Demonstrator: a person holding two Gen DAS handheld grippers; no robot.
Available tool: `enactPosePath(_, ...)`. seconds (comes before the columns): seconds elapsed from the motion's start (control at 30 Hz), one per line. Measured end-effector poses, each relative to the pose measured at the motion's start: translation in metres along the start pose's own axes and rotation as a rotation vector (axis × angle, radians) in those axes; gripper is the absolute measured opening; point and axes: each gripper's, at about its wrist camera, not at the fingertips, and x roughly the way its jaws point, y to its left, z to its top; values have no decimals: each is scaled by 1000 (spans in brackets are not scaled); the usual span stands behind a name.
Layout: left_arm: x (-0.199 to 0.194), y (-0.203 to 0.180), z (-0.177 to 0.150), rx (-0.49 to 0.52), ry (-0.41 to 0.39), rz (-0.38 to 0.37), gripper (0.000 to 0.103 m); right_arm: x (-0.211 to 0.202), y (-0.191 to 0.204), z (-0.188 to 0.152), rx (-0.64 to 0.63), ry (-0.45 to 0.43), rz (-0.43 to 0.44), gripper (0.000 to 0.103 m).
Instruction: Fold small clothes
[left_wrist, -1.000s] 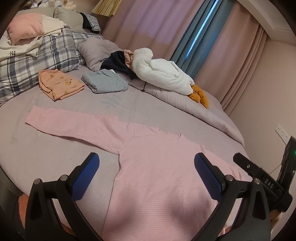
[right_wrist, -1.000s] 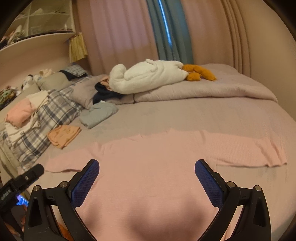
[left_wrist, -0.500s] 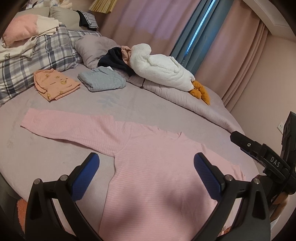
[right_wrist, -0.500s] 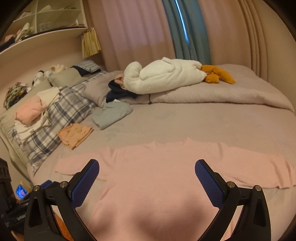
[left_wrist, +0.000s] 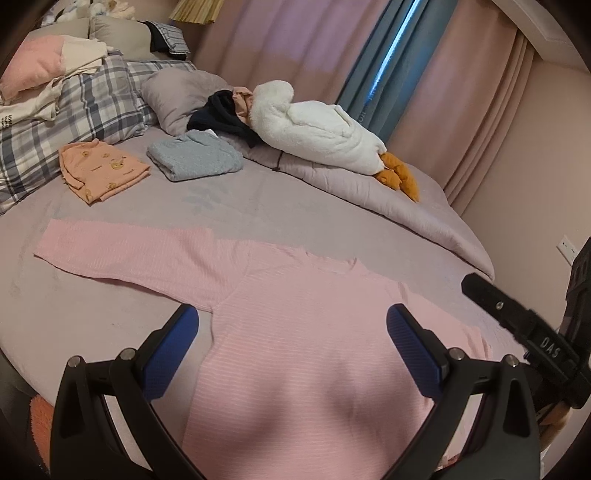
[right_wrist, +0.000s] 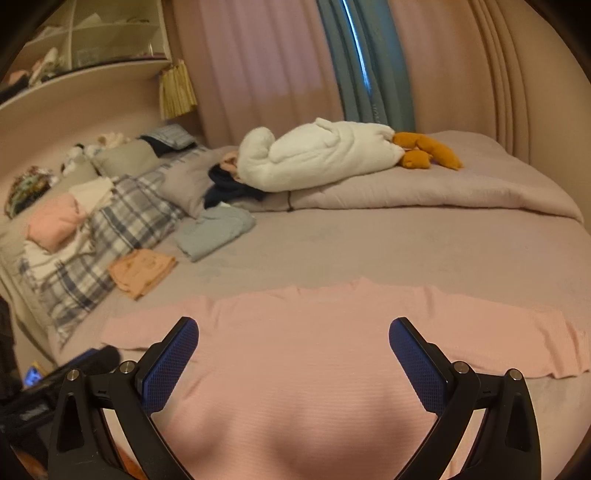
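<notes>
Top (left_wrist: 303, 350), pink, lies flat at near edge of bed (left_wrist: 258, 206), sleeves spread. Left gripper (left_wrist: 291, 347) and right gripper (right_wrist: 293, 354) hover above it, jaws wide, empty. Advice: pinch sleeve at cuff and shoulder, fold inward, keep body smooth.

Left gripper (left_wrist: 291, 350) and right gripper (right_wrist: 293, 363): black angular frames with triangular cut-outs and silver pivot screws, each bearing two blue cross-hatched finger pads (left_wrist: 168, 356); one black bar carries white "DAS" lettering.
</notes>
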Motion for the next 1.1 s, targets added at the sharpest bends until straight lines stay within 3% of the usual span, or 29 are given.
enactPosePath(0.4,-3,-20,5,38,-14,-5,101,-8,3,10,-1,-31,79,103)
enactPosePath(0.8,13,-28,-2,50,13,-1,101,-2,-16,2,27,2,77,103)
enactPosePath(1.0,9,-19,-6,25,7,9,101,6,-23,-5,51,35,92,103)
enactPosePath(1.1,3,-11,-8,18,-7,1,101,11,-25,-9,58,57,59,103)
